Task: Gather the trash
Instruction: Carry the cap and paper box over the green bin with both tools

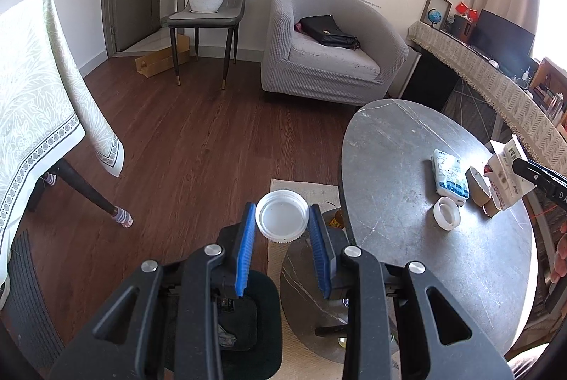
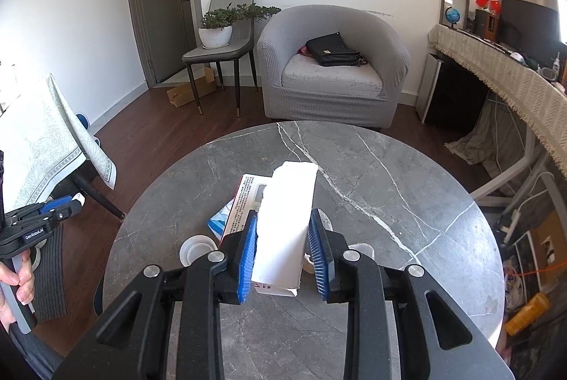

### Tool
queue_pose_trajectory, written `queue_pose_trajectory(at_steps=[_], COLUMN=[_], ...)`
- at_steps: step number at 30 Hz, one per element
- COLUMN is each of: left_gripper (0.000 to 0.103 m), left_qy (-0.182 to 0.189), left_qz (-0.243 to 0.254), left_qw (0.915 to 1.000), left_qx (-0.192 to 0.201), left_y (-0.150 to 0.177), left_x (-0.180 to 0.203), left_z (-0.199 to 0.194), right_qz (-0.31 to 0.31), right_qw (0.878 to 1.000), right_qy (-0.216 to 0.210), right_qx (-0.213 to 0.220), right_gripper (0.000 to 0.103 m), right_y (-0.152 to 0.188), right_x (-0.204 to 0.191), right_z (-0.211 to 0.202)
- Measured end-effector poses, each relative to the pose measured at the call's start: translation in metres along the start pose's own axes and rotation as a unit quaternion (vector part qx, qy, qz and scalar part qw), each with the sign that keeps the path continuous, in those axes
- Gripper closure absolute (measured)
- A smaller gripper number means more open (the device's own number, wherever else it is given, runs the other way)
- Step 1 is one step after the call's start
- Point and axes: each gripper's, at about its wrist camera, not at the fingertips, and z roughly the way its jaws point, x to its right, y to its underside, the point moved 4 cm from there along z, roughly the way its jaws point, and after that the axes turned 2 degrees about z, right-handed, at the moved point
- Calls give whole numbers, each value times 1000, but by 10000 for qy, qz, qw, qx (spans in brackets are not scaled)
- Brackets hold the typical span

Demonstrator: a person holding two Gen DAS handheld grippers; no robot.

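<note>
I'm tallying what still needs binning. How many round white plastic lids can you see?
2. One white lid is clamped in the left gripper off the table's edge; another lid lies on the grey table. Others may be hidden.

A home living room: grey armchair, marble coffee table, potted plant on a chair, wood floor.

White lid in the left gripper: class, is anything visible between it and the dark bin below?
Nothing visible blocks it. The left gripper holds the white lid above the floor, and the dark bin sits open just beneath the fingers, beside the marble table.
</note>
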Motion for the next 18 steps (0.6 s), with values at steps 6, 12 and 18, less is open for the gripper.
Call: queue_pose_trajectory(at_steps=[6,12,18], left_gripper=[71,71,71], left_qy=[-230,-425,-671], left_qz=[-52,-150,-171], left_qw=[9995,9979,9936], left_qx=[-212,-457,-888], left_y=[16,33,58], left_x=[-25,-55,-85], left_z=[9,17,30], right_qz=[-304,-667,-887], right_qw=[9980,9933,9881], right_qy=[-532,-936,-1253], right_qx=[150,143,106], right_gripper=[75,75,75], right_y=[-7,-6,-9], right_x=[-46,-95,-138], right_z=[0,5,13])
